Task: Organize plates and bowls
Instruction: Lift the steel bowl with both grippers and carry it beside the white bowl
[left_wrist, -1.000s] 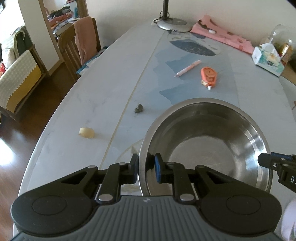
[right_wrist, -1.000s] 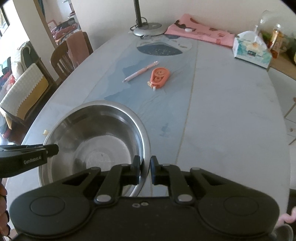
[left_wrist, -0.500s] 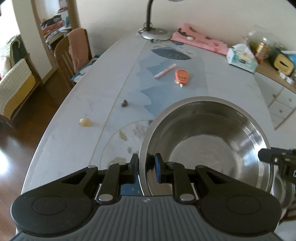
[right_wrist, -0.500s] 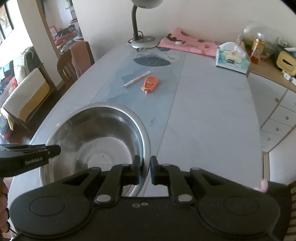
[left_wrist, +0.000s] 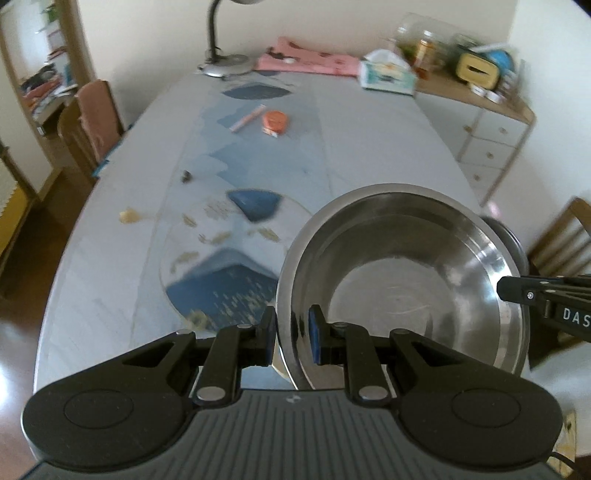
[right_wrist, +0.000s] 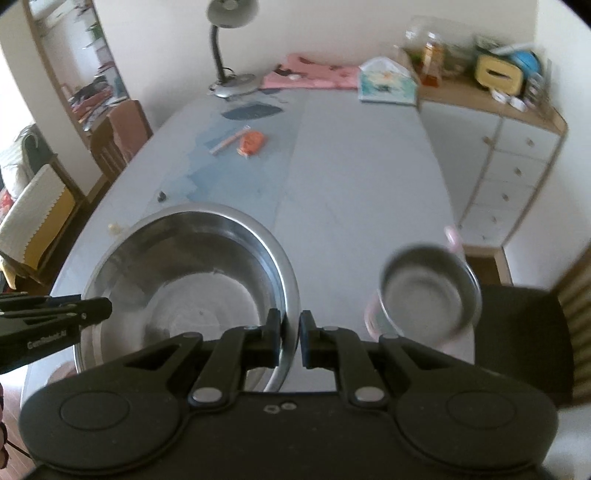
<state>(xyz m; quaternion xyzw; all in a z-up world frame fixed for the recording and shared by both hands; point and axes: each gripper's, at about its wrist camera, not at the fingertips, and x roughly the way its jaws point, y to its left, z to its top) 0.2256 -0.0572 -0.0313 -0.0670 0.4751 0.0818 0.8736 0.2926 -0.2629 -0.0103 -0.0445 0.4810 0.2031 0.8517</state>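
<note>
We hold the big steel bowl (left_wrist: 402, 273) with both grippers, each one clamped on its rim from an opposite side: our left gripper (left_wrist: 291, 338) has one pad outside the wall and the blue-faced pad inside, and our right gripper (right_wrist: 289, 338) pinches the rim the same way on the far side of the bowl, its black tip showing at the right edge of the left view. The bowl is empty and hangs above the near end of the table (right_wrist: 351, 177), over the pale cloth with its blue pattern. In the right view a smaller steel bowl (right_wrist: 428, 291) sits near the table's near right corner, just beside the big one and below its level; it is blurred, and something pink shows at its edge that we cannot make out. Farther up the table lie a pink pen (left_wrist: 247, 118) and an orange tape dispenser (left_wrist: 275, 122) close together, and at the far end stand a desk lamp (right_wrist: 231, 48), a folded pink cloth (right_wrist: 310, 75) and a tissue box (left_wrist: 386, 75). A small dark crumb (left_wrist: 185, 176) lies on the left part of the cloth
</note>
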